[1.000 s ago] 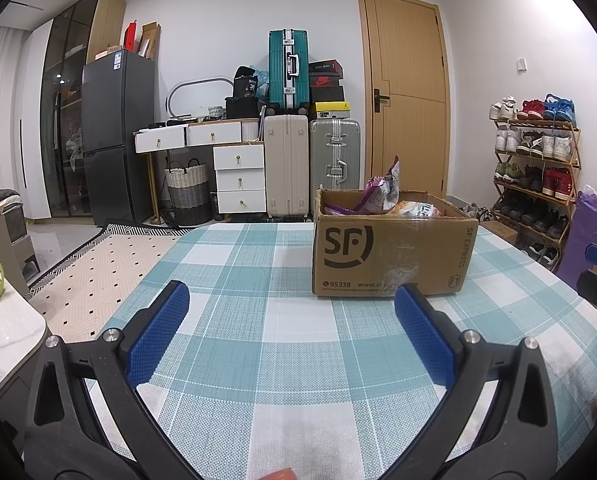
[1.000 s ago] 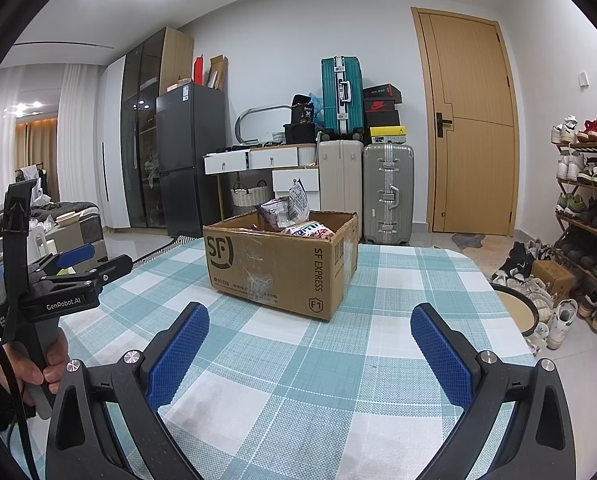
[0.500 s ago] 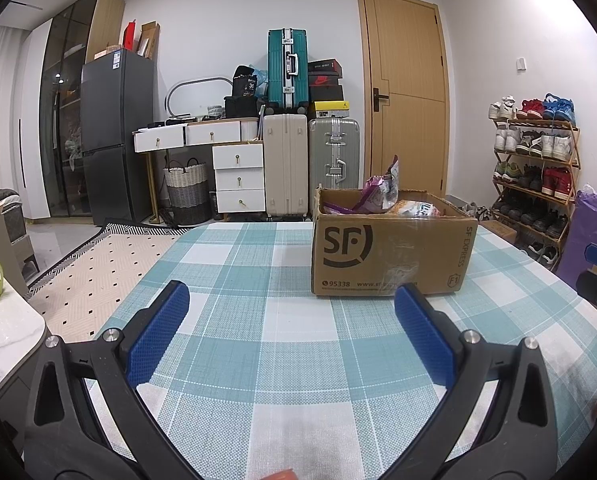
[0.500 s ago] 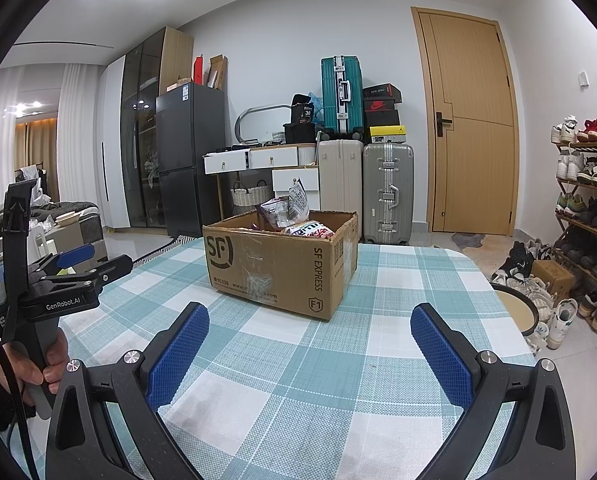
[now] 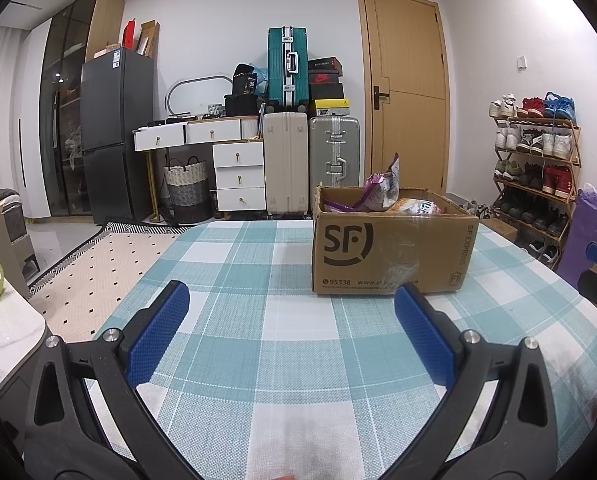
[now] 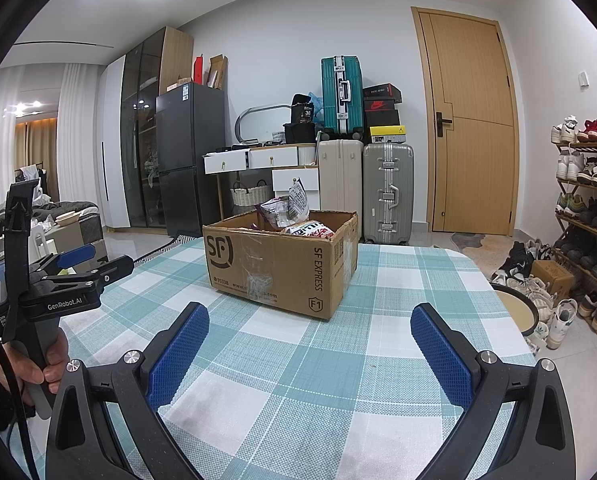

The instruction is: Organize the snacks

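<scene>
Cardboard box (image 5: 390,254) on checkered table (image 5: 258,320).

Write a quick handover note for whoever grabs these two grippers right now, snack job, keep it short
Left gripper: open, empty, held low over the checked tablecloth, short of the box.
Right gripper: open, empty, also over the cloth, facing the box corner.
Cardboard box: open-topped, standing on the table ahead of both grippers. Snack bags sit inside; a purple one pokes above the rim.
Done: nothing visible; no snacks are out on the cloth.
Left: everything. Likely start by reaching into the box for a bag.
</scene>
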Demonstrator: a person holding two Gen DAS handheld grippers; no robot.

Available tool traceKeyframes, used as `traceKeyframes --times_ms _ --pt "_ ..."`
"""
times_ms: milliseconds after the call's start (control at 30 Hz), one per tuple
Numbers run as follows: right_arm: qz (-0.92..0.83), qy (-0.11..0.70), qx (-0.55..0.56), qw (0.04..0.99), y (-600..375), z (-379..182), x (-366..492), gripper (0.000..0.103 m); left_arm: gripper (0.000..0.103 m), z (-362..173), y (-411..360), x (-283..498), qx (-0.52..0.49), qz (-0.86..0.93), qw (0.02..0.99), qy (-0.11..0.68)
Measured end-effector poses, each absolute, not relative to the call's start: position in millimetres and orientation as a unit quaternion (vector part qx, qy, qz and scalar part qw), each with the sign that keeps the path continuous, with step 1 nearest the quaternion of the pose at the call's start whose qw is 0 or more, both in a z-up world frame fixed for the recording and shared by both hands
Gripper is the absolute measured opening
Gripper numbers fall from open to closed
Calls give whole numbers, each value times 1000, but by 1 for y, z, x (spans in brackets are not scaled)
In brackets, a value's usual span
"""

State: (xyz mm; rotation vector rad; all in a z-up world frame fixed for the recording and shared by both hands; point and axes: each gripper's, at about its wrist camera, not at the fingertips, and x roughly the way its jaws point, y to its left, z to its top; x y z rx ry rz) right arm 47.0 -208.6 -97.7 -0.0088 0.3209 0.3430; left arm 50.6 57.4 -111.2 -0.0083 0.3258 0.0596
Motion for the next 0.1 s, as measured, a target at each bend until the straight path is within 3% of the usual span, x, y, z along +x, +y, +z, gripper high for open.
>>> traceKeyframes --times_ms 100 --pt "170 159 -5 973 -209 -98 47 103 103 -114 58 49 -5 29 987 159"
